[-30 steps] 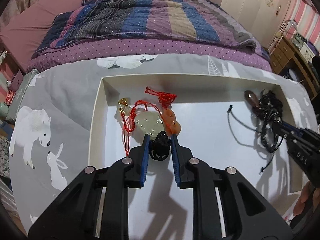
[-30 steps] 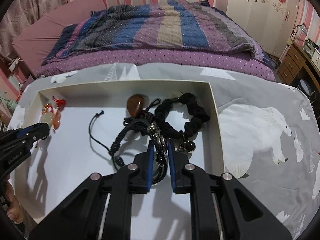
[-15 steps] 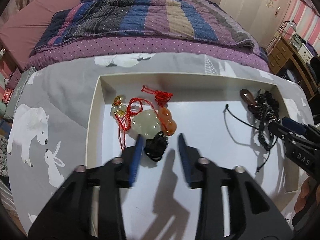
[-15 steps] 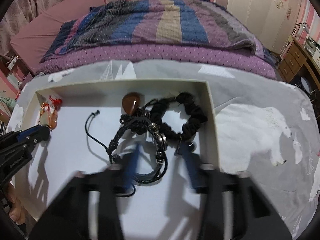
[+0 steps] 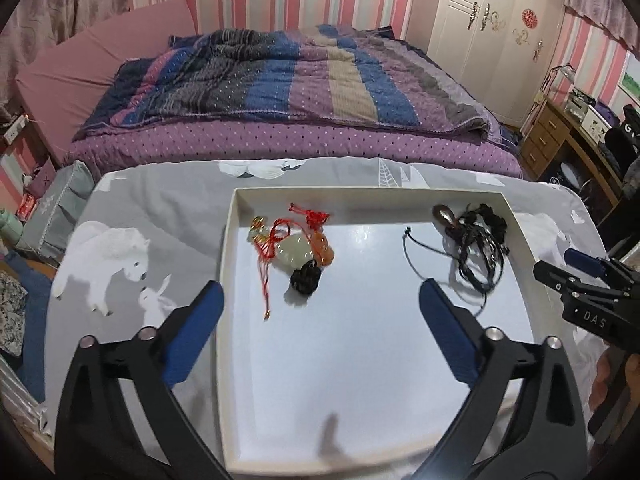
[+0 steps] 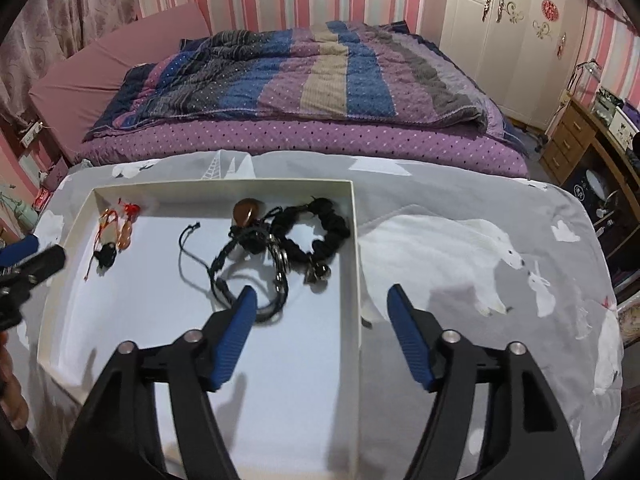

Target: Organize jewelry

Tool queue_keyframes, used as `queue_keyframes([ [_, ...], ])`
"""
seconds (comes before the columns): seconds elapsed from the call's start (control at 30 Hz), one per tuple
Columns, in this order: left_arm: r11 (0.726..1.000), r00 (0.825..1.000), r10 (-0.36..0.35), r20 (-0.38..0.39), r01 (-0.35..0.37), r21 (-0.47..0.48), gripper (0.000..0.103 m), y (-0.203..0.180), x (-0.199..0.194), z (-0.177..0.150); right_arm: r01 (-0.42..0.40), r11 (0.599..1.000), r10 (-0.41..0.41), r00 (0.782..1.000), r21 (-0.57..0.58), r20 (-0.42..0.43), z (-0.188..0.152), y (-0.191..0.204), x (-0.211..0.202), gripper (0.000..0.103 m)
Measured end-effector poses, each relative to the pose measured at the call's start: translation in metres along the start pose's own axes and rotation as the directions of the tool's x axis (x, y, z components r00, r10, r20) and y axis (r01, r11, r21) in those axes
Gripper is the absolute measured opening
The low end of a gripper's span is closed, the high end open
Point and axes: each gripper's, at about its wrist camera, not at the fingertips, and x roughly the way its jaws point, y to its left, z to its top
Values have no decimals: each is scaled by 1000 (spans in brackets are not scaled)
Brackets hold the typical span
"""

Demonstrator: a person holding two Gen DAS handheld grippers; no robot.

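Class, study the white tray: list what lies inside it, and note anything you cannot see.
Inside the white tray: a pale pendant on red cord with a black knot at left, tangled black cords and a black scrunchie at right. What the tangle covers stays hidden.

At the right edge of your left wrist view, the black body of the right gripper (image 5: 592, 280) carried the white letters "DAS". You had no other legible text, number or label in either view; the wardrobe's red roundels were unreadable.
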Motion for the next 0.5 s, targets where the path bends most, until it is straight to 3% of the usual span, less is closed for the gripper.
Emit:
queue_keyframes([
  [0.1,998,998,59,17,-60,24,100,0,-18,-14,-5,1000,5,1000,-2,15,-13,-5,-14,82],
  [0.23,997,997,71,19,-71,32,100,4,-39,-34,-2,1000,2,999,-7,48,-30,-13,-38,93],
  [0.5,996,996,73,46,-75,39,100,5,-83,-82,54,999,-53,991,-7,120,-68,-32,-96,94],
])
